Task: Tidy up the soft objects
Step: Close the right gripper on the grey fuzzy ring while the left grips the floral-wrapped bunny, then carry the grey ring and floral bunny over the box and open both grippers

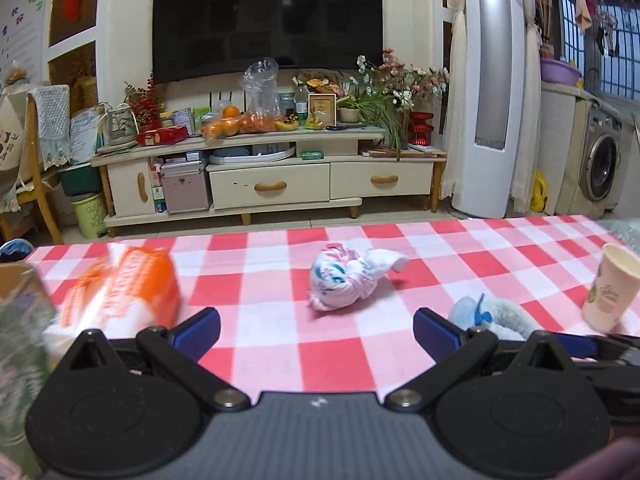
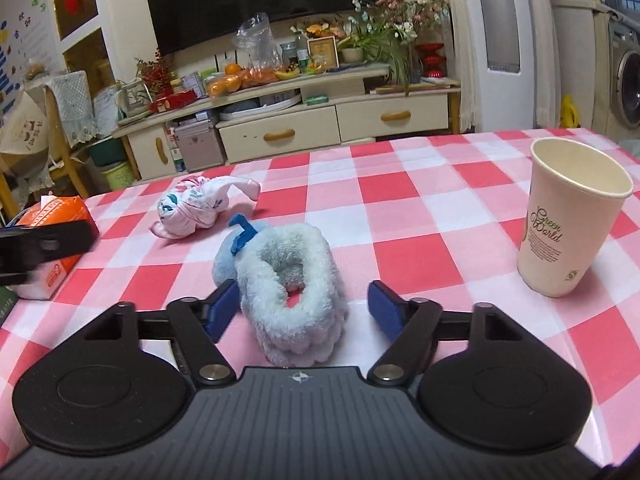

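A fluffy pale-blue cloth roll [image 2: 296, 288] with a blue clip lies on the red-and-white checked tablecloth [image 2: 400, 208], between the blue fingers of my open right gripper [image 2: 302, 312], which straddle it. It also shows in the left wrist view [image 1: 492, 316] beside the right finger. A knotted white-and-pink printed cloth bundle [image 1: 344, 276] lies ahead of my open, empty left gripper [image 1: 316, 328]; it also shows in the right wrist view [image 2: 196, 204]. An orange-and-white tissue pack [image 1: 128, 284] lies left of the left gripper.
A paper cup [image 2: 568, 220] stands at the right of the table, also visible in the left wrist view [image 1: 608, 288]. A green box [image 1: 20, 320] is at the left edge. A TV cabinet [image 1: 272, 172] stands beyond the table's far edge.
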`<action>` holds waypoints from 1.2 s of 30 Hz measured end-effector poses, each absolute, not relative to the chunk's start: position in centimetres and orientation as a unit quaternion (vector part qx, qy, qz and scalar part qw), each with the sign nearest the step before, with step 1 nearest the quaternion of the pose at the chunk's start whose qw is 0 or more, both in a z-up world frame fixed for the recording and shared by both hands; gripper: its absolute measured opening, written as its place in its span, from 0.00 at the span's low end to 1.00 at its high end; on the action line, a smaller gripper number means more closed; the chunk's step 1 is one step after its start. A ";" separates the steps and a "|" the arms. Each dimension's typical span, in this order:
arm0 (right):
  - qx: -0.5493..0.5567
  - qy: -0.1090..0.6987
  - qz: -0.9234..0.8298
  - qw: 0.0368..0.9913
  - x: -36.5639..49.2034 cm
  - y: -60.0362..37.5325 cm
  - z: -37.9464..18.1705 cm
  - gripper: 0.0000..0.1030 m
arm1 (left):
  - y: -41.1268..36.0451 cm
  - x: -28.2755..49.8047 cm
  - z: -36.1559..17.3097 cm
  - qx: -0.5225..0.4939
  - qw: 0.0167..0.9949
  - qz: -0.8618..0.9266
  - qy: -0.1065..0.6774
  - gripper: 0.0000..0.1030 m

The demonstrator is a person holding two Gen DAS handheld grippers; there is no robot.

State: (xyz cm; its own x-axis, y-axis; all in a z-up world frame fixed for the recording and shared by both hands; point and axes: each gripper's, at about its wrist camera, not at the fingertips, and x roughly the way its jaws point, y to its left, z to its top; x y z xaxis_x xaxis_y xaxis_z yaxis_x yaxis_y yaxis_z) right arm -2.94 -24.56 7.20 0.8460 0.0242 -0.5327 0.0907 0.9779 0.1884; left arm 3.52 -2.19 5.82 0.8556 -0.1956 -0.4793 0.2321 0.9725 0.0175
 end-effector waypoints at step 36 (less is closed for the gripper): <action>0.132 0.282 0.015 0.950 -2.4 -25.1 7.5 0.58 | -5.4 11.7 2.6 0.052 0.957 -0.088 0.273 0.59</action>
State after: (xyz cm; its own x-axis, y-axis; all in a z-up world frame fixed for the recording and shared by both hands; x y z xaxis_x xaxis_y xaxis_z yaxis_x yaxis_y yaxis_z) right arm -2.38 -25.13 7.47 0.8407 0.1040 -0.5315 0.0451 0.9645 0.2602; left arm 11.73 -5.42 2.57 0.8355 -0.1400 -0.5314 0.1970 0.9790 0.0518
